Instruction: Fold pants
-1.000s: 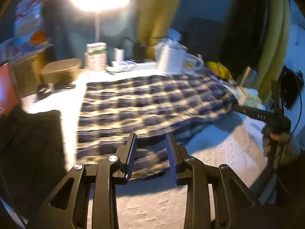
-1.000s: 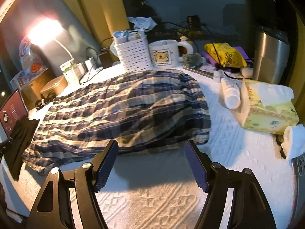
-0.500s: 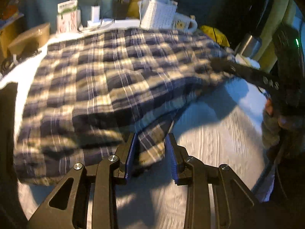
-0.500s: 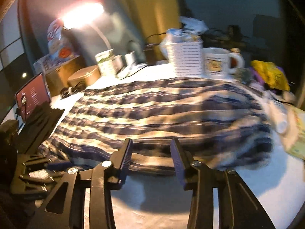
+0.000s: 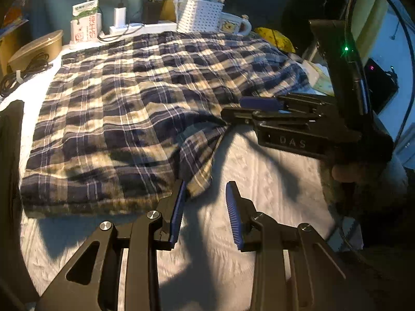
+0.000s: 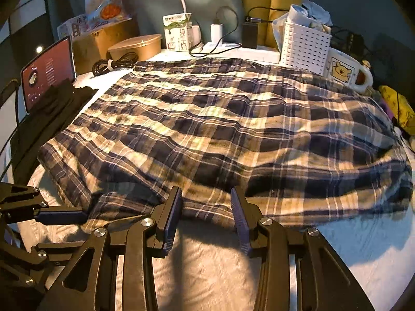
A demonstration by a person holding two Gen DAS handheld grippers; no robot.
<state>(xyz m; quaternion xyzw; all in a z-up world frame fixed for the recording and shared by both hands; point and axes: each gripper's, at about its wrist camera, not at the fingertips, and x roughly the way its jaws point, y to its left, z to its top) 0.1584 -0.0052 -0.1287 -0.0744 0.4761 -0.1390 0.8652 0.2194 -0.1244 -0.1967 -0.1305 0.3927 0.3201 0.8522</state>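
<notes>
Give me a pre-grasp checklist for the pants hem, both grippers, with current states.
1. Plaid pants lie spread on the white cloth: ok.
2. Left gripper jaws apart, loose hem corner at its left finger, not pinched: ok.
3. Right gripper jaws apart at the near hem, fabric between the tips: ok.
4. Right pads pressing the fabric: cannot tell.
5. Mug and white basket touch or crowd the far edge: not ok.
6. Grippers apart from each other: ok.

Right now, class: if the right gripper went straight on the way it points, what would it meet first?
Most likely the near hem of the plaid pants. The right gripper has its jaws apart with that edge just ahead of the tips, apparently not yet pressed. Depth is hard to judge here.
</notes>
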